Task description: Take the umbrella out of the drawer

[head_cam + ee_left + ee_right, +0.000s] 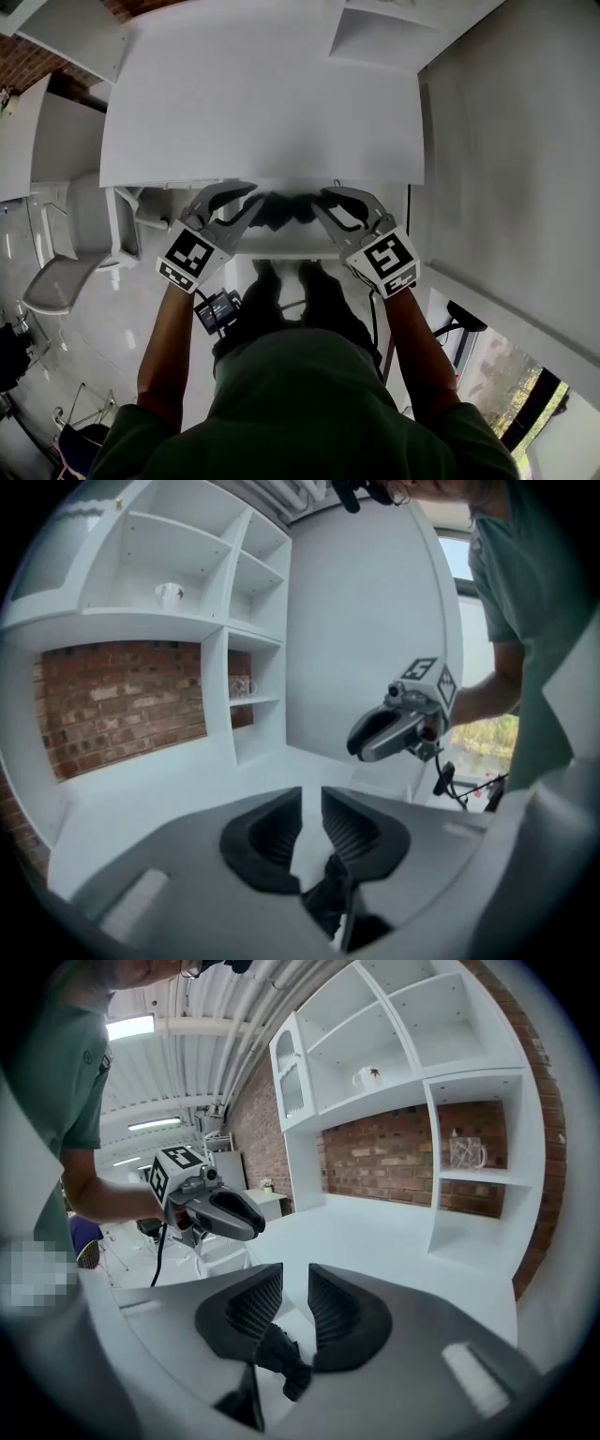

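A black folded umbrella [281,211] lies in the open white drawer [281,247] under the front edge of the white tabletop [262,94]. My left gripper [246,193] reaches into the drawer at the umbrella's left end, and my right gripper [328,197] at its right end. In the left gripper view the jaws [311,797] stand a narrow gap apart, with dark umbrella fabric [328,897] low beneath them and not pinched. The right gripper's jaws [295,1277] also show a narrow gap, with the black fabric [279,1358] below the pads.
White shelving with a brick back wall [141,705] stands behind the tabletop, holding a white mug [169,594] and a glass mug [466,1152]. A grey wall panel [506,141] closes the right side. A grey chair [56,281] stands on the floor at the left.
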Motion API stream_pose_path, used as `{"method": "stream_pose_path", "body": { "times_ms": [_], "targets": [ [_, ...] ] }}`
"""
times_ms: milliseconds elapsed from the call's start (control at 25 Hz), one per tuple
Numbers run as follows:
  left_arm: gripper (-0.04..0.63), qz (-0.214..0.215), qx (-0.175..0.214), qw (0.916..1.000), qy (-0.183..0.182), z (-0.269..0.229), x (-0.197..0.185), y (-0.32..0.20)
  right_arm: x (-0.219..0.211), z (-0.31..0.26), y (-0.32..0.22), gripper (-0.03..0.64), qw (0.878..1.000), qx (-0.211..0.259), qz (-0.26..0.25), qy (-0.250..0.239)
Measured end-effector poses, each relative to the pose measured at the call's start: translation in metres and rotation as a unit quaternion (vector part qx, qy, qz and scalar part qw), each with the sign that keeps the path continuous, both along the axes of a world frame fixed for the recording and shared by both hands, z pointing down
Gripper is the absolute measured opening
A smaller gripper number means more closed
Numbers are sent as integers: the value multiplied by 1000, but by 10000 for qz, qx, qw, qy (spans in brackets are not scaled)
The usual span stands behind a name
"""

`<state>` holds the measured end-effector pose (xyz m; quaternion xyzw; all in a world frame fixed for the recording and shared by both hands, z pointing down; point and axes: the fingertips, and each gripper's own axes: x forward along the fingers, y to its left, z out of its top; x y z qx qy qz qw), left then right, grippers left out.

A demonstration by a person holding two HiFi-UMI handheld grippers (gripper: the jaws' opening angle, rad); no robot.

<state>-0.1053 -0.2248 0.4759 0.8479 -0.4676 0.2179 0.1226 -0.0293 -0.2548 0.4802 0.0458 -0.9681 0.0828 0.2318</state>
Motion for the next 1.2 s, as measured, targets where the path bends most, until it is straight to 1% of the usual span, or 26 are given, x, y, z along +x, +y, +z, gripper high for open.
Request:
{"method": "stream_pose_path", "body": {
  "times_ms": [200,320,440,680,960,1080,1200],
  "targets": [
    [93,133,-429,9986,-271,57,-2,-3,-3,57,-2,123,9982,-18,-407,443],
    [129,261,-664,9967,-394,89,-3,-1,-5,90,0,149,9954,-26,-660,692],
    [178,426,-942,9934,-492,121,-2,4,-5,125,5,174,9913,-68,-878,981],
    [240,725,-1407,9851,-675,184,-2,13,-8,186,13,234,9811,-100,-1277,1451],
    [302,1000,-1876,9735,-841,248,-3,20,-3,256,17,318,9617,41,-1685,2160],
    [325,1144,-2052,9678,-901,274,-2,23,0,284,19,346,9508,146,-1900,2442],
    [365,1279,-2246,9619,-888,295,1,27,3,310,21,370,9401,225,-2090,2684]
  ]
}}
